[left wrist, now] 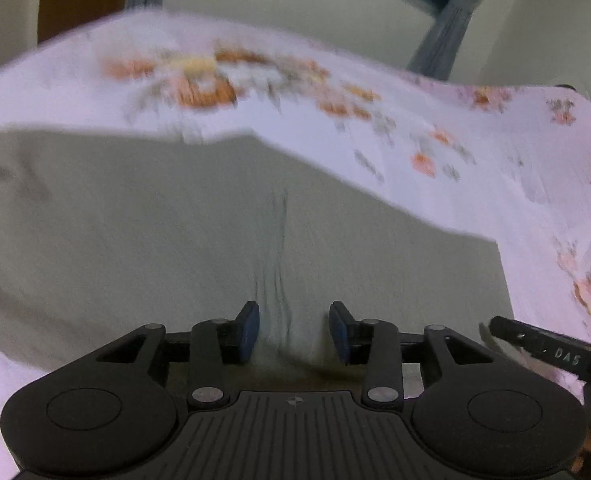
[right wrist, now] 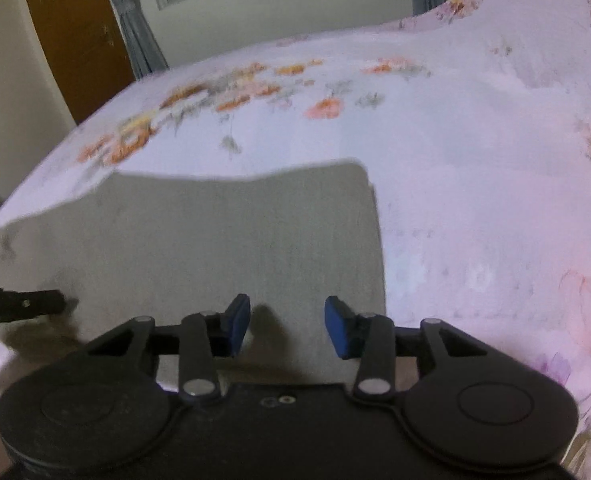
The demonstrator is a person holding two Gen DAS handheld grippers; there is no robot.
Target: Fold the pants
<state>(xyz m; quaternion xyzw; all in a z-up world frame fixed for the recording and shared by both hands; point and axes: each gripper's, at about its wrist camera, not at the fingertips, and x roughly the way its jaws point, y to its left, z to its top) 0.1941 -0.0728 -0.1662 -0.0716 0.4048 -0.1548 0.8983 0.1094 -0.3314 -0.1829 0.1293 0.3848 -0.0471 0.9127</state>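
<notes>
Grey pants [left wrist: 155, 220] lie flat on the bed [left wrist: 255, 100], directly ahead of both. Left gripper [left wrist: 294, 330] & right gripper [right wrist: 287, 326] gape open, empty, side by side at near edge.

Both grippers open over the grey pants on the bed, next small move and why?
Probably lower the left gripper and close on the puckered ridge of the pants between its open jaws. The right gripper is open too, holding nothing, and the cloth lies flat on the floral sheet, so no fold can start ungripped.
</notes>
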